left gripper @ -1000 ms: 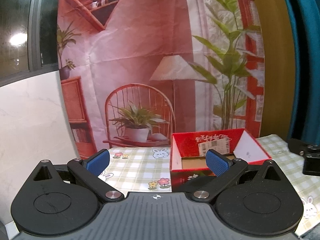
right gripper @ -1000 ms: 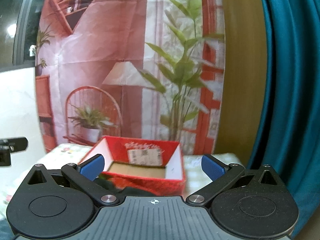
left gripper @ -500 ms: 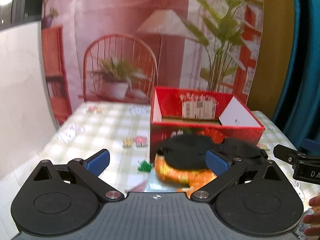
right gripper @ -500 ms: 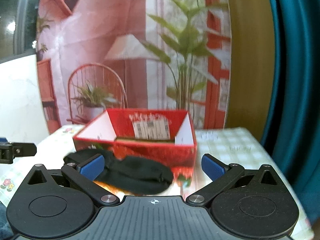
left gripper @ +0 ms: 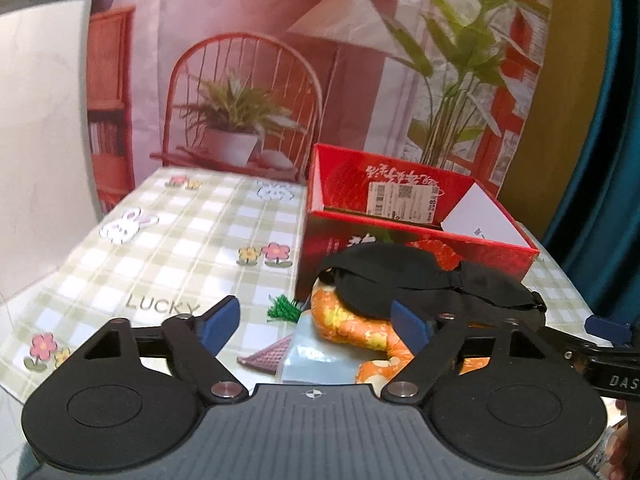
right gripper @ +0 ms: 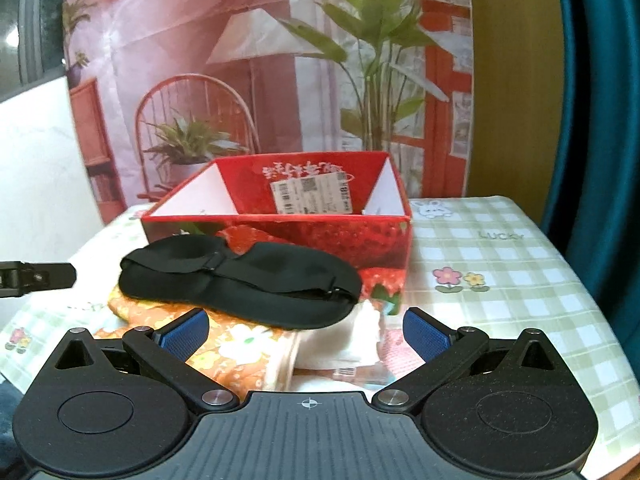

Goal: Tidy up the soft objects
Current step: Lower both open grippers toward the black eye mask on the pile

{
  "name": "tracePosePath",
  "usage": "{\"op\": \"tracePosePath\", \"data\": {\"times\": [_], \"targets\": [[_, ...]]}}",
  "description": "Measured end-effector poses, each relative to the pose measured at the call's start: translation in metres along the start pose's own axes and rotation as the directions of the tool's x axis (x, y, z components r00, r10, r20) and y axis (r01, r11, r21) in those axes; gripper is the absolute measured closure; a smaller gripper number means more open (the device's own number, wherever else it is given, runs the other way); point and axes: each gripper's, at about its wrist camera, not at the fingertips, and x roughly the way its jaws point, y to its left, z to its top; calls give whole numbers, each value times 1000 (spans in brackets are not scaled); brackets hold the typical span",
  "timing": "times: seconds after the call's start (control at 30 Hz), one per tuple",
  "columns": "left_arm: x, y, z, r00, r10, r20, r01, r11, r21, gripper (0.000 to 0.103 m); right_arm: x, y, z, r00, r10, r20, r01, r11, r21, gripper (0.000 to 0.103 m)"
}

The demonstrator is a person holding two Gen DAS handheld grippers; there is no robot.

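Observation:
A black sleep mask (left gripper: 420, 280) (right gripper: 240, 276) lies on top of an orange floral soft item (left gripper: 352, 320) (right gripper: 224, 344), in front of an open red box (left gripper: 420, 220) (right gripper: 280, 216). White and pink cloths (right gripper: 360, 348) and a grey-blue cloth (left gripper: 316, 356) lie beside the pile. My left gripper (left gripper: 314, 326) is open and empty, just before the pile's left side. My right gripper (right gripper: 306, 330) is open and empty, just before the pile's right side.
The table wears a green checked cloth (left gripper: 180, 248) (right gripper: 500, 280) with rabbit and flower prints. A printed backdrop (left gripper: 280, 60) hangs behind. A teal curtain (right gripper: 600, 120) hangs at right. The left gripper's arm (right gripper: 36, 276) shows at the right wrist view's left edge.
Both grippers have tilted down and come closer to the pile. The mask and soft items, hidden one second ago, are in full view. Both stay open.

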Motion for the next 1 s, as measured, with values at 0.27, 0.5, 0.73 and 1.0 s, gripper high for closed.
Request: {"op": "tracePosePath", "data": {"times": [0.27,0.5,0.73,1.0], "targets": [[13,-2,2,999,-35,4,35,999,26,36,5,-1,-1,1000,25,18,-24,1000,-10,2],[43,7,10,989,-141,-48,138,989,-61,36,22,-10,3,998,52,30,-52,999,7,14],[76,9,18,986,-154,-69,149,986,-74,38,44,-22,6,997,74,26,-76,996,54,22],[105,-2,20,973,-189,-134,180,981,-73,52,58,-28,5,996,90,15,-91,993,69,26]]}}
